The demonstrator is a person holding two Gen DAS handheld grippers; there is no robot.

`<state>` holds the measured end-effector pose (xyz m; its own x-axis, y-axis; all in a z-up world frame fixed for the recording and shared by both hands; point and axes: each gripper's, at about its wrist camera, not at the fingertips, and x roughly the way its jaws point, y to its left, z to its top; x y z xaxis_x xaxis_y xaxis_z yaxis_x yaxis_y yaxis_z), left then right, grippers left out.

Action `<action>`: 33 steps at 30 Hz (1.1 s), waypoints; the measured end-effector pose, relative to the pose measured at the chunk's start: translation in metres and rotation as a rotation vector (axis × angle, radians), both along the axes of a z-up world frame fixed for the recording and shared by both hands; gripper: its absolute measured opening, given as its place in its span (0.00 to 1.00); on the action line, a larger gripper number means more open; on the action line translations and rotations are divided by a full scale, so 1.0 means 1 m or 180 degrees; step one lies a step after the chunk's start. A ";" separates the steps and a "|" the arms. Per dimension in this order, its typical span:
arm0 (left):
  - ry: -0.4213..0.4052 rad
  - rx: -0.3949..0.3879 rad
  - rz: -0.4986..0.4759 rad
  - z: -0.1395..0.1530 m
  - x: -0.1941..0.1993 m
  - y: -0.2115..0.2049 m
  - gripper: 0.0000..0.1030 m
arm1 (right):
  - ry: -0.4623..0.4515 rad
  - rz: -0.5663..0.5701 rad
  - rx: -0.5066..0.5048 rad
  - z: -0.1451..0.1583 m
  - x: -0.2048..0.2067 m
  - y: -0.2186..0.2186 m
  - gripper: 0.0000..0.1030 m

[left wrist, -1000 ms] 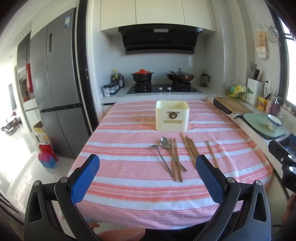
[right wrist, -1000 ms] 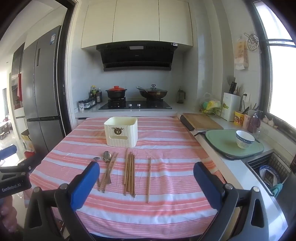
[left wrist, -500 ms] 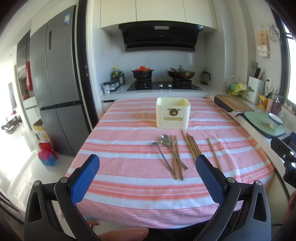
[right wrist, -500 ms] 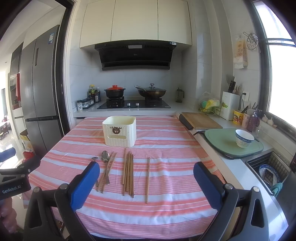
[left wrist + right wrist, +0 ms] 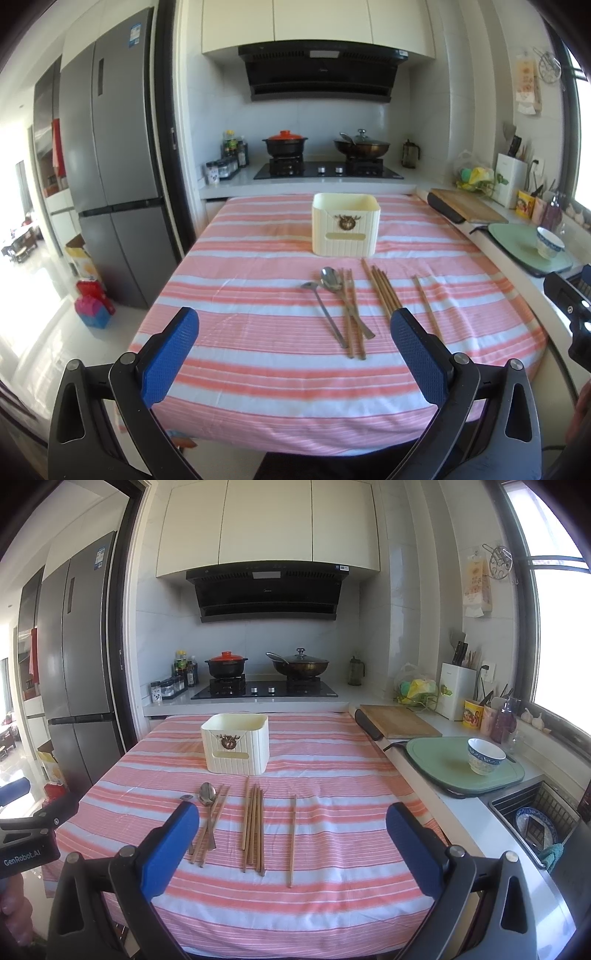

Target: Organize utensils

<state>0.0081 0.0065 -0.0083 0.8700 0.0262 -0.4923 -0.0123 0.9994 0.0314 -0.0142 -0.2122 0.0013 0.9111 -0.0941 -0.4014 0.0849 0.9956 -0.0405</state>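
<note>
Both claws hang wide open and empty off the table's [image 5: 229, 369] near edge — the left gripper [image 5: 293, 349], the right gripper [image 5: 291, 834] — likely lining up a first pick. The utensils lie flat mid-table: two spoons [image 5: 330, 291] crossing a chopstick pair, a chopstick bundle [image 5: 253, 827], and one lone chopstick [image 5: 292, 840] toward the right edge. The cream holder [image 5: 346, 229] stands upright toward the far edge, mouth up, ready to receive them — nothing looks sorted yet.

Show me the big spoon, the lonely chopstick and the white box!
big spoon [image 5: 331, 278], left wrist view, on its bowl.
lonely chopstick [image 5: 292, 838], right wrist view, mid-shaft.
white box [image 5: 236, 755], right wrist view, front wall.
</note>
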 end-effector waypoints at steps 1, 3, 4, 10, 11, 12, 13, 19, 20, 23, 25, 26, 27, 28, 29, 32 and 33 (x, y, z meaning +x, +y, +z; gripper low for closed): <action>0.0000 -0.0001 -0.0002 0.000 0.000 0.000 1.00 | 0.0001 0.0003 0.0001 0.000 0.000 0.000 1.00; 0.0000 0.0001 0.0003 0.000 0.000 0.000 1.00 | -0.0005 -0.0004 0.0003 0.000 0.000 0.000 1.00; -0.0001 0.0001 0.0002 0.000 0.001 0.000 1.00 | -0.0012 -0.0007 0.0001 0.000 0.000 0.001 1.00; 0.0002 -0.0014 0.0003 0.000 0.002 0.000 1.00 | -0.0022 -0.0015 -0.0013 0.001 0.000 0.001 1.00; 0.0006 -0.0015 0.0001 -0.001 0.003 0.000 1.00 | -0.0018 -0.0015 -0.0015 0.001 0.001 0.001 1.00; 0.0003 -0.0017 -0.0003 -0.001 0.002 0.000 1.00 | -0.0015 -0.0014 -0.0015 0.001 0.001 0.001 1.00; 0.0008 -0.0020 -0.0003 -0.001 0.002 0.000 1.00 | -0.0018 -0.0012 -0.0013 0.001 0.001 0.001 1.00; 0.0017 -0.0030 0.0002 -0.001 0.003 0.001 1.00 | -0.0018 -0.0017 -0.0018 0.001 0.002 0.001 1.00; 0.0021 -0.0031 0.0002 -0.002 0.003 0.001 1.00 | -0.0018 -0.0016 -0.0017 0.001 0.002 0.001 1.00; 0.0033 -0.0034 0.0003 -0.003 0.004 0.000 1.00 | -0.0014 -0.0018 -0.0022 0.001 0.002 0.001 1.00; 0.0041 -0.0038 0.0007 -0.004 0.004 -0.001 1.00 | -0.0012 -0.0016 -0.0025 0.001 0.000 0.001 1.00; 0.0044 -0.0040 0.0007 -0.004 0.005 0.000 1.00 | -0.0012 -0.0017 -0.0026 0.001 0.000 0.002 1.00; 0.0046 -0.0041 0.0010 -0.004 0.005 -0.001 1.00 | -0.0009 -0.0016 -0.0028 0.001 0.000 0.001 1.00; 0.0048 -0.0041 0.0012 -0.004 0.005 0.000 1.00 | -0.0009 -0.0018 -0.0023 0.001 0.000 0.001 1.00; 0.0048 -0.0040 0.0014 -0.004 0.005 0.000 1.00 | -0.0005 -0.0019 -0.0022 0.001 0.000 0.001 1.00; 0.0051 -0.0044 0.0014 -0.004 0.006 0.000 1.00 | 0.0007 -0.0023 -0.0018 -0.001 0.001 0.001 1.00; 0.0053 -0.0042 0.0013 -0.004 0.006 0.000 1.00 | 0.0009 -0.0024 -0.0016 -0.001 0.001 0.001 1.00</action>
<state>0.0138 0.0067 -0.0127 0.8615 0.0232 -0.5072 -0.0161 0.9997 0.0184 -0.0130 -0.2108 0.0006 0.9092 -0.1031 -0.4034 0.0925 0.9947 -0.0457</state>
